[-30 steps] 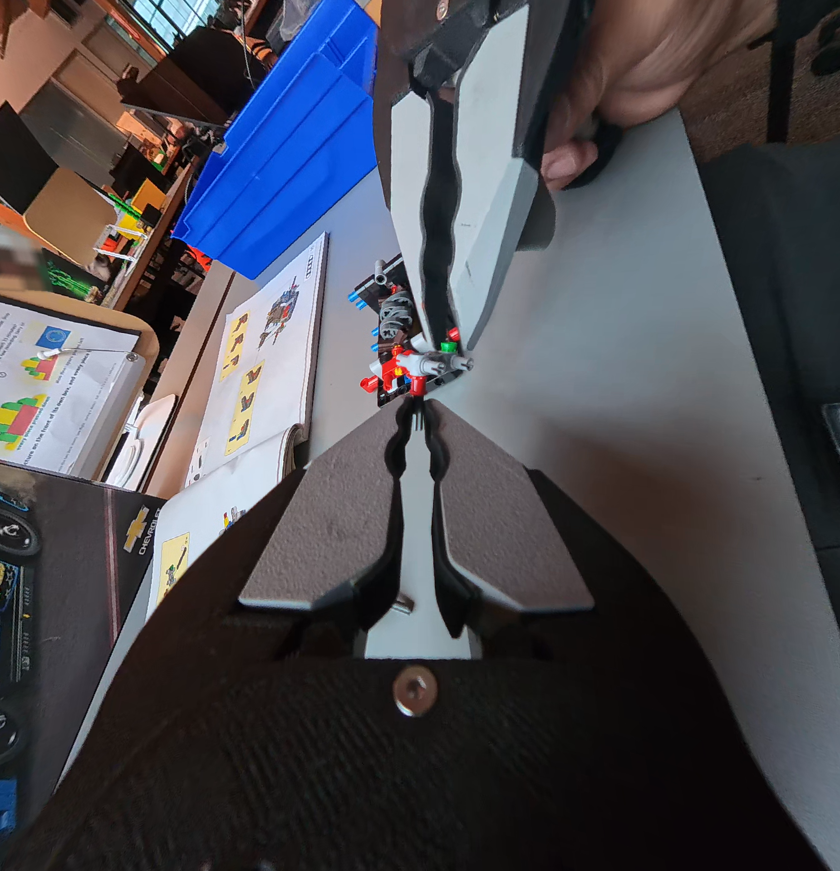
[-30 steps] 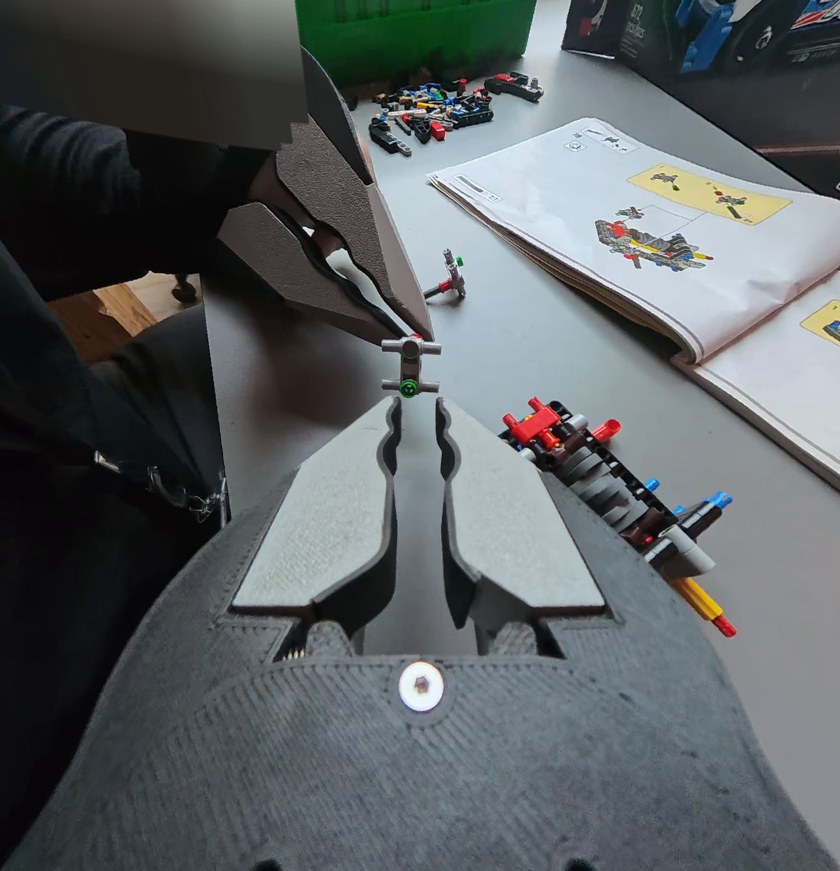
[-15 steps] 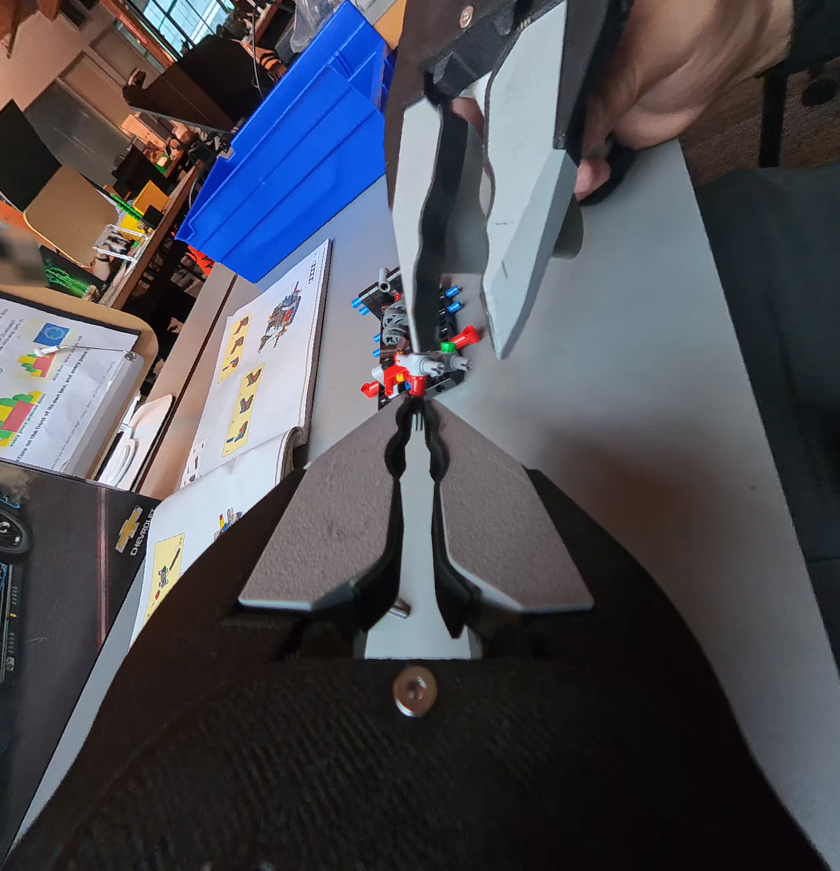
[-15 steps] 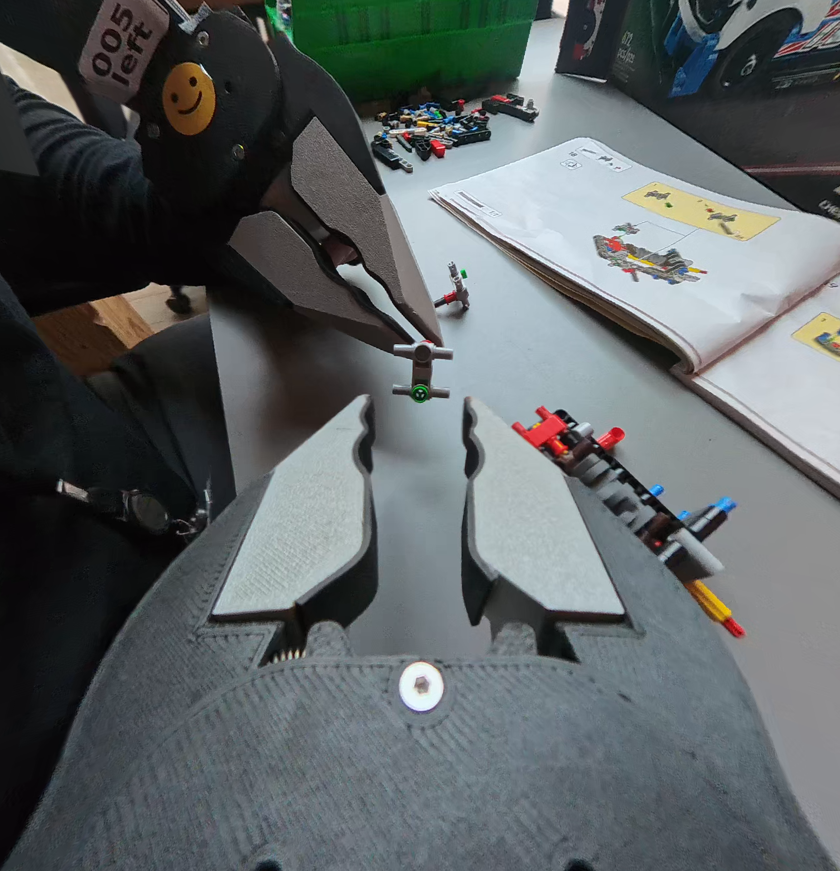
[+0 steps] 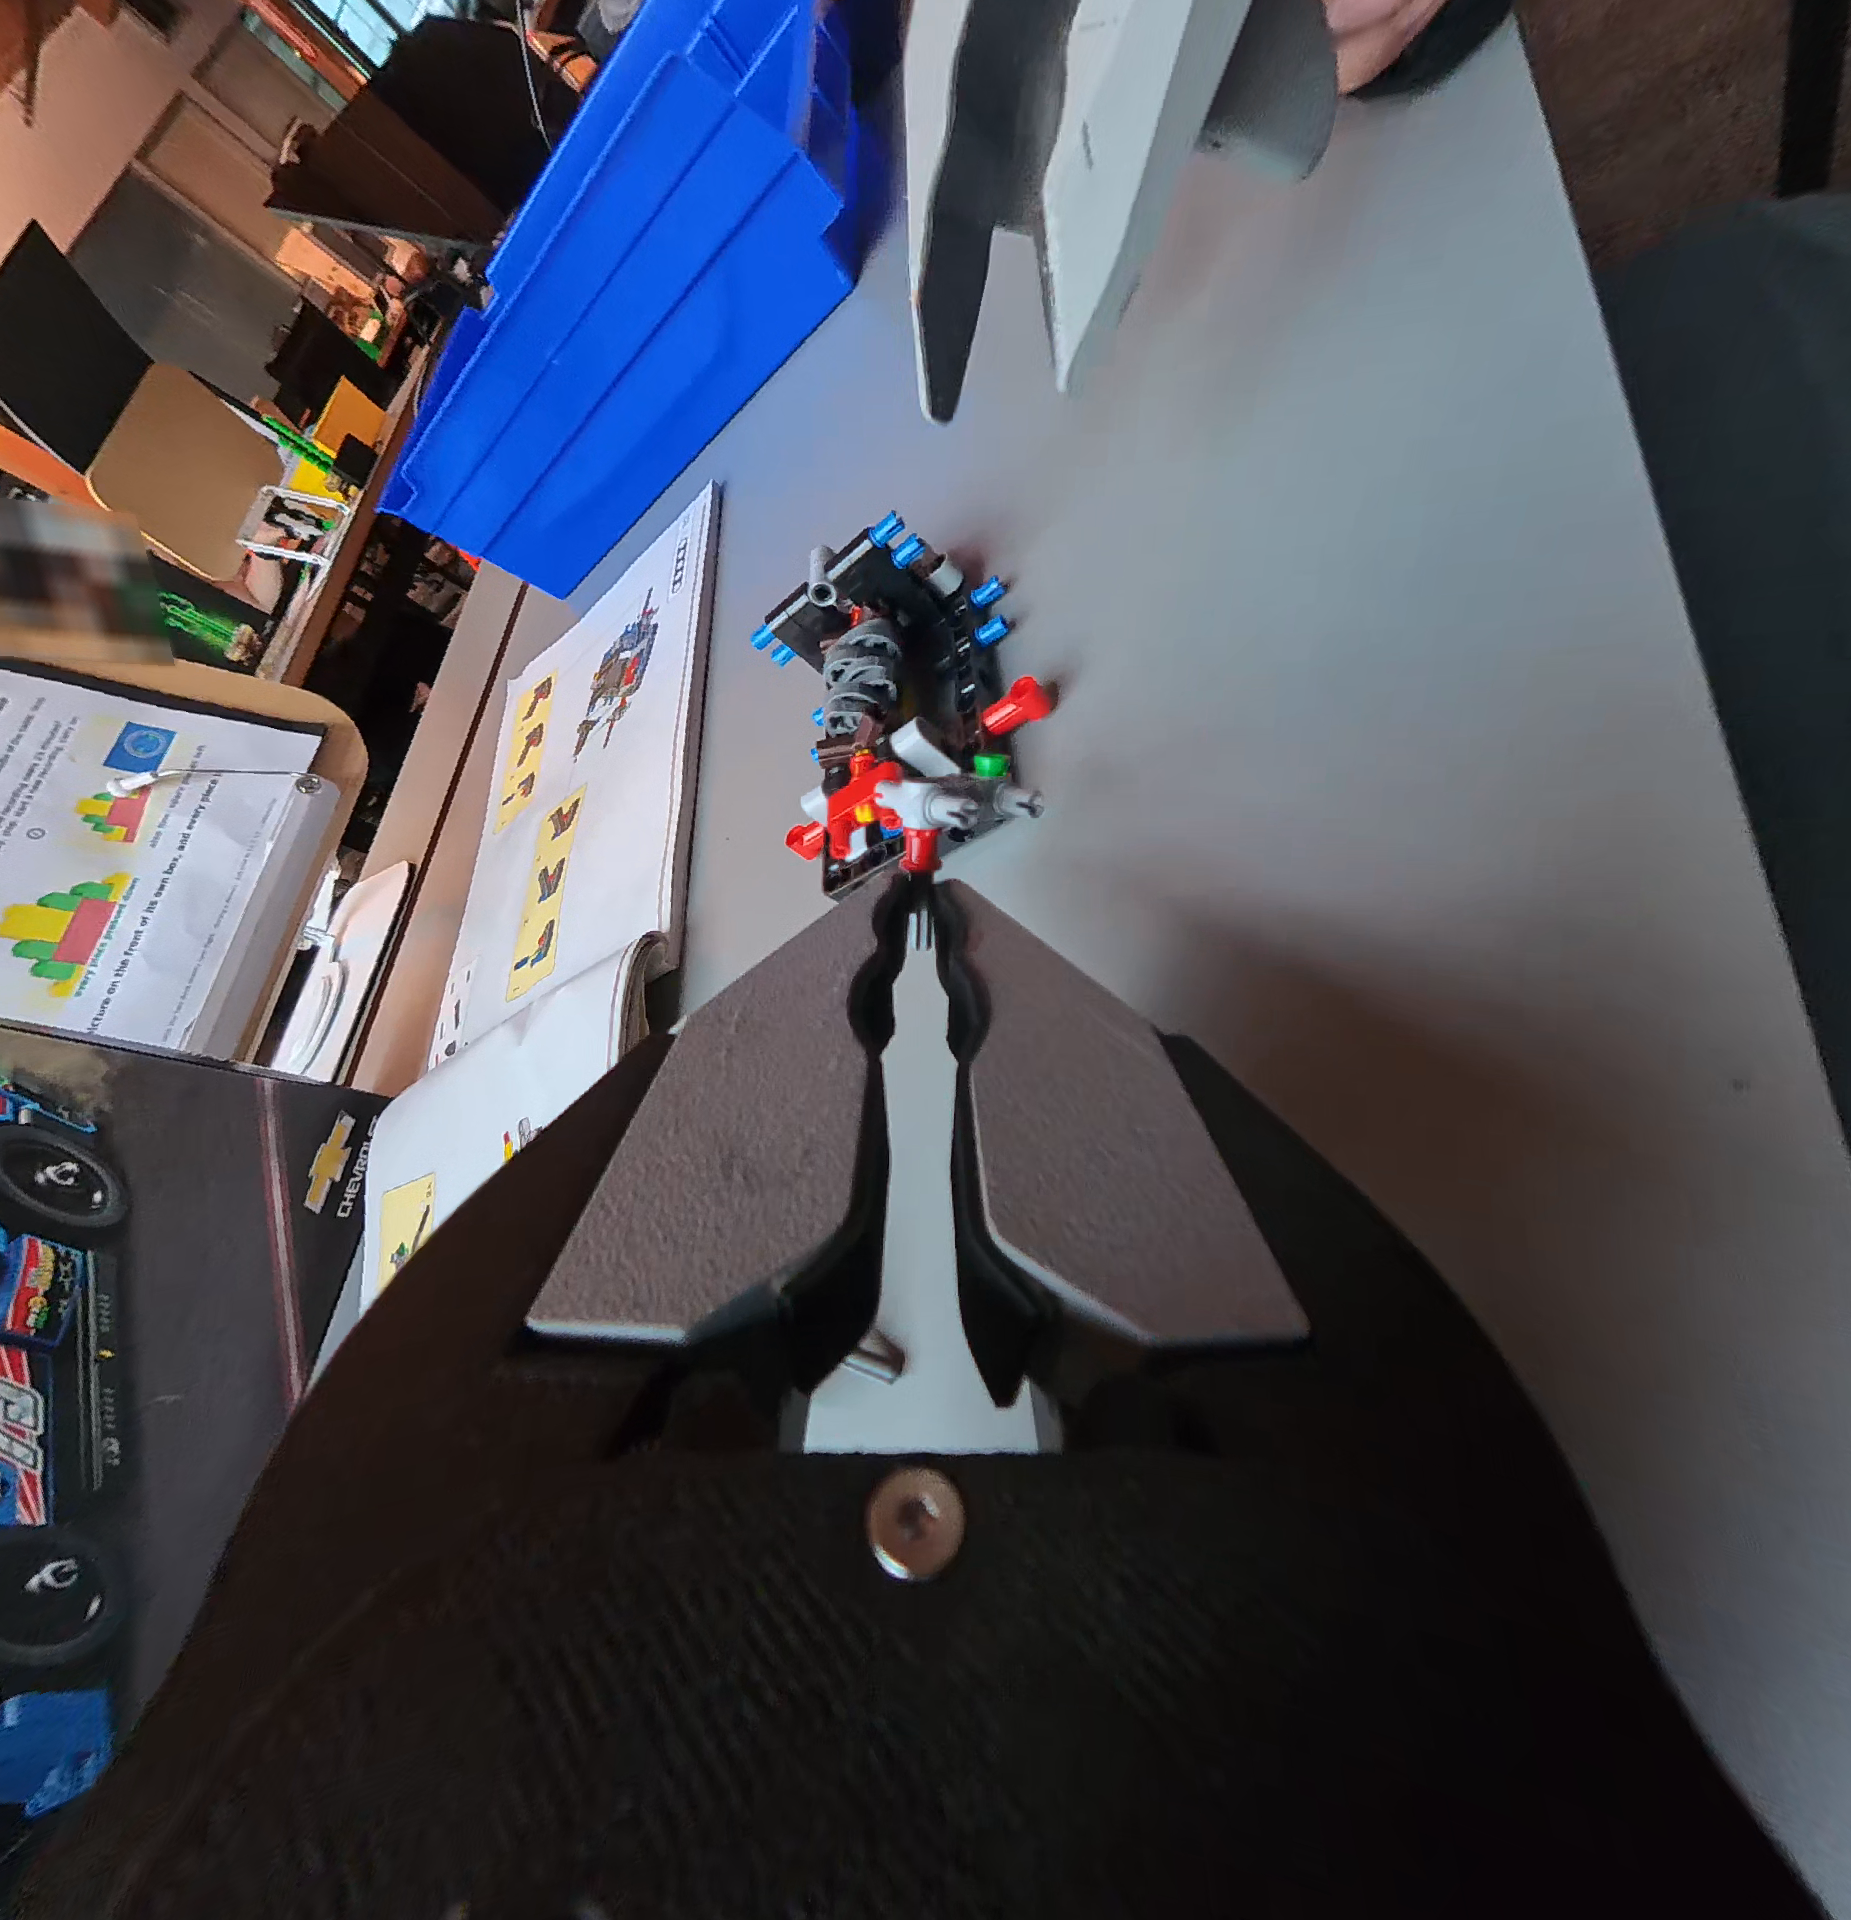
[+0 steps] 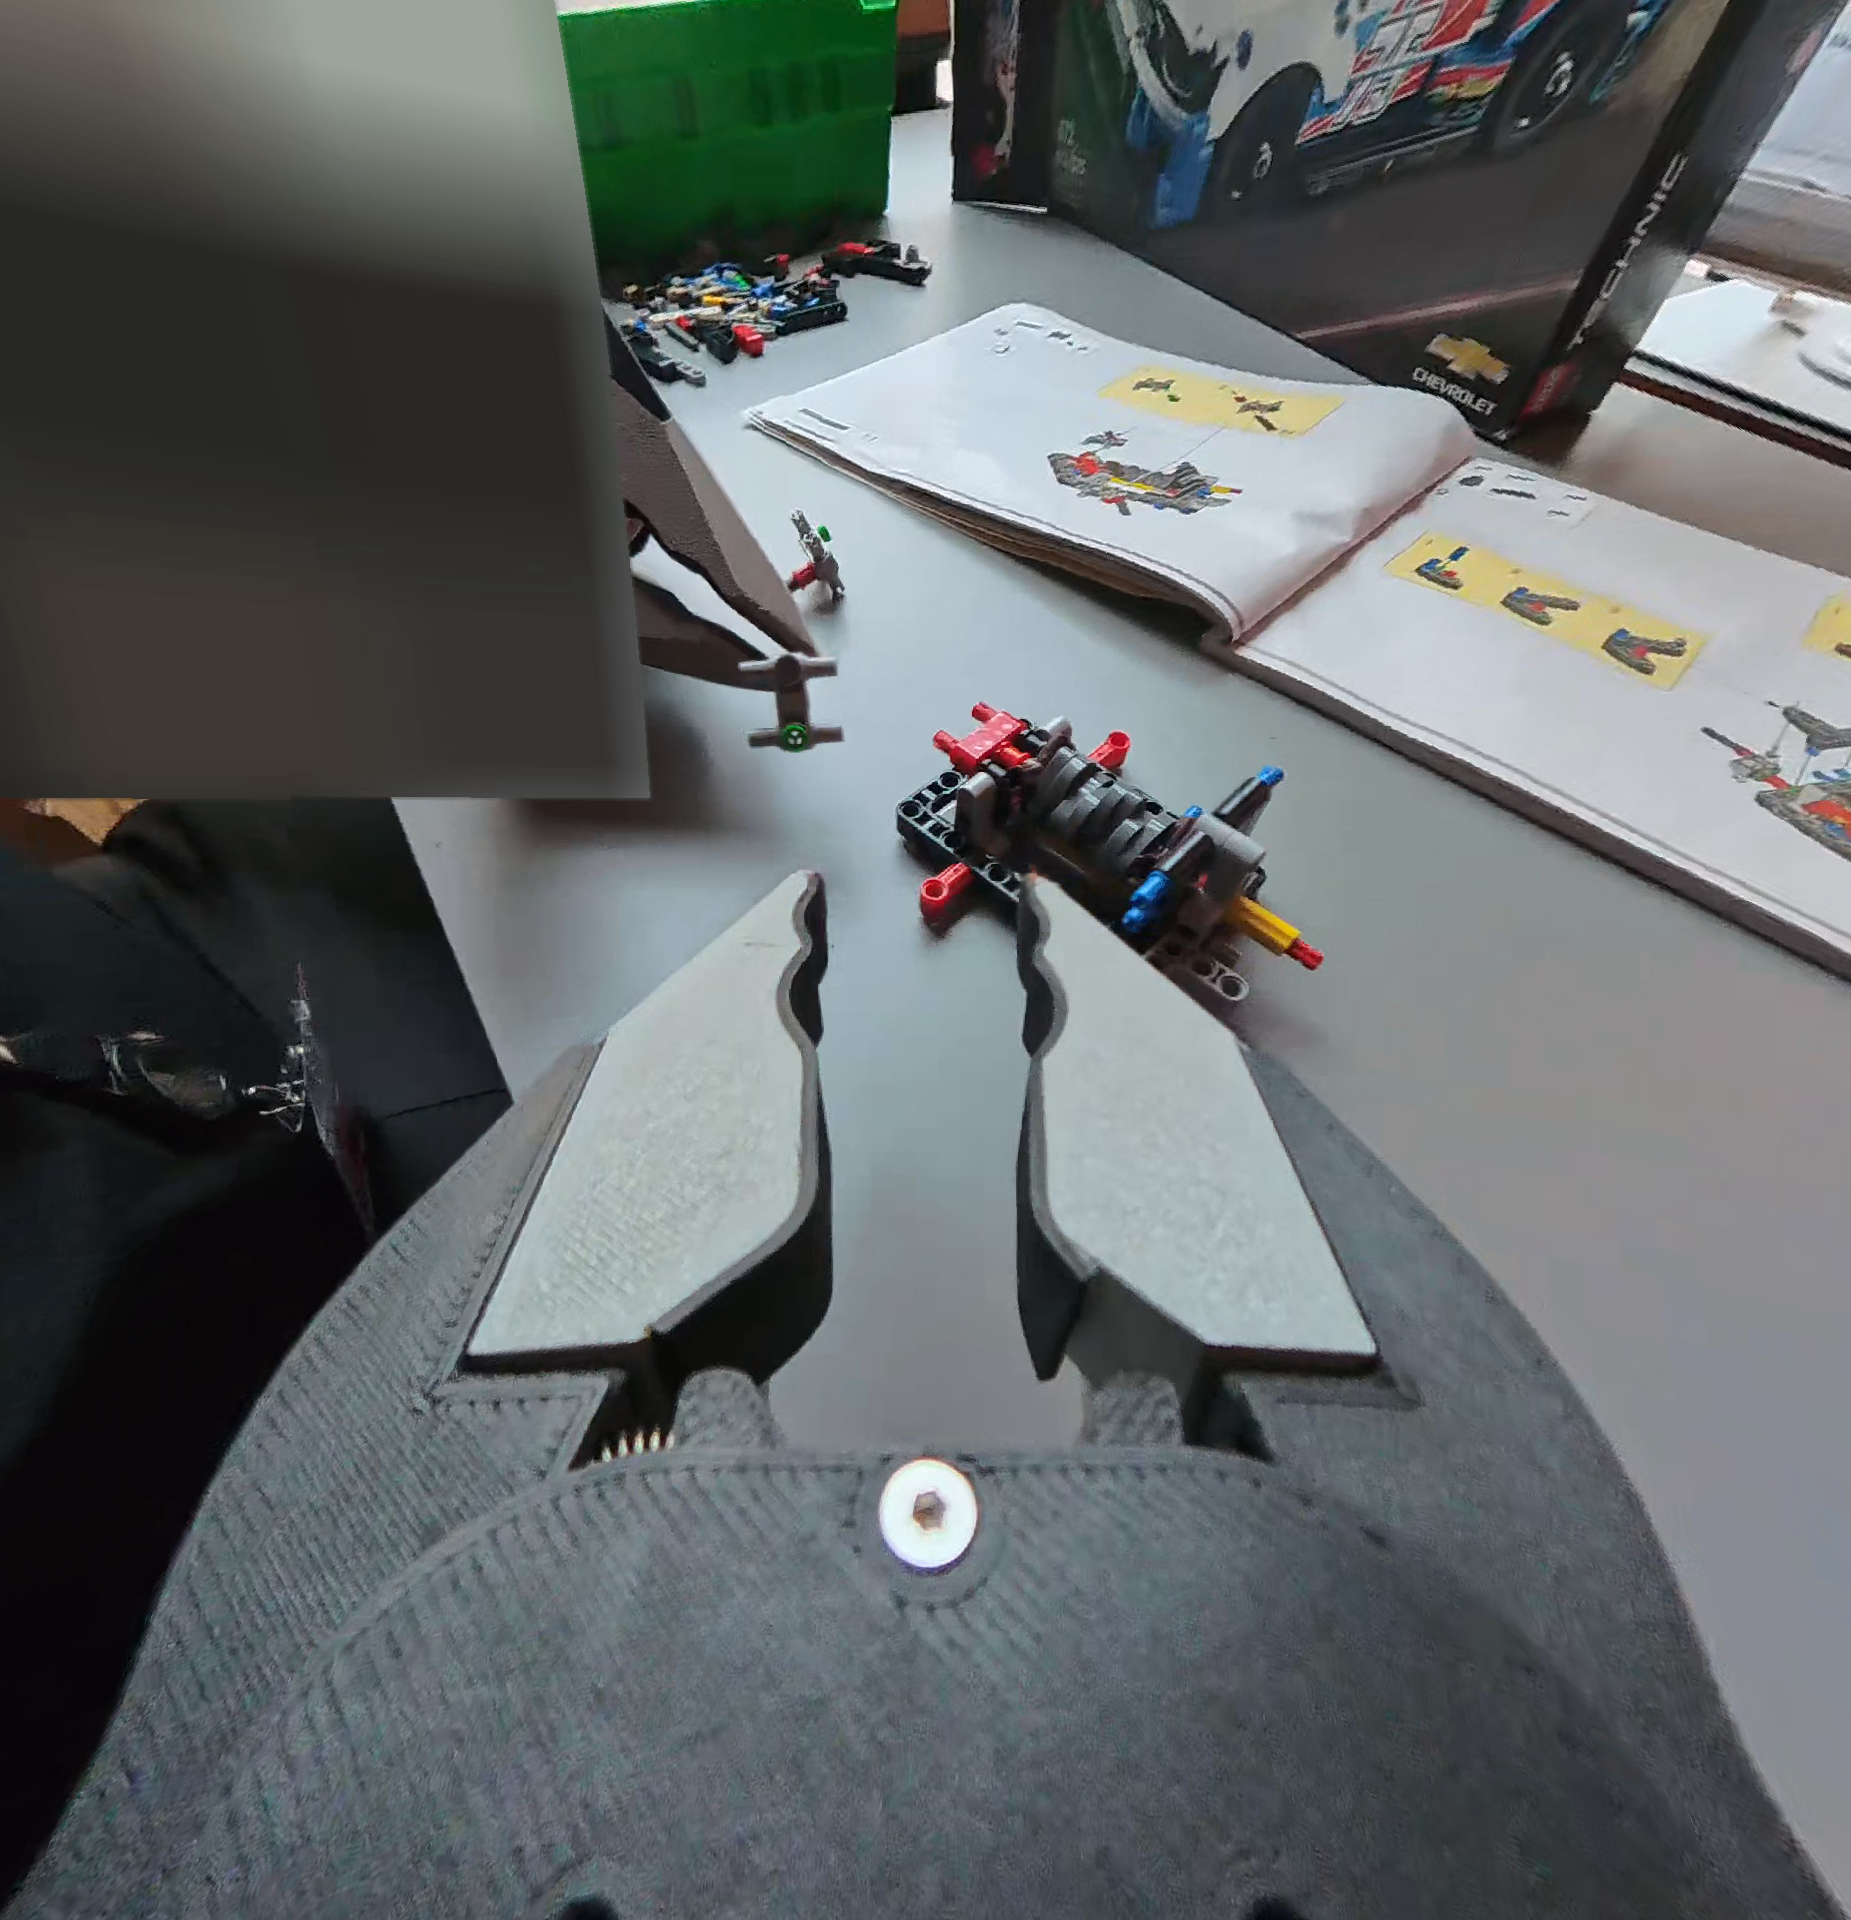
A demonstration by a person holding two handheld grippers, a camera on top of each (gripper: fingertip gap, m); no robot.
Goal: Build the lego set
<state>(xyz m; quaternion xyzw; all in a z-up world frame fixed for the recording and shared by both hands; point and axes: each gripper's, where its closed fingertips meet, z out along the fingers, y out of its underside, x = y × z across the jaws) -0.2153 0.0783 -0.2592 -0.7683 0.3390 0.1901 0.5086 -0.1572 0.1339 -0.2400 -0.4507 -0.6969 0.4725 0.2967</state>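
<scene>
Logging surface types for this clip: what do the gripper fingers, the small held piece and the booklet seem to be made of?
Right gripper fingers: probably 3D-printed plastic, matte grey with a fine grainy texture. The held grey piece, pinched by the left gripper: moulded plastic, smooth with a slight sheen. The instruction booklet: paper, judging by its soft curved pages and printed pictures.

Grey surface (image 6: pixel 1523 1195) carries: partly built assembly (image 6: pixel 1087 831) near centre; small axle subassembly (image 6: pixel 819 556) apart from it; open instruction booklet (image 6: pixel 1160 488); loose parts pile (image 6: pixel 739 307) before green bin (image 6: pixel 729 114); set box (image 6: pixel 1368 187).
</scene>
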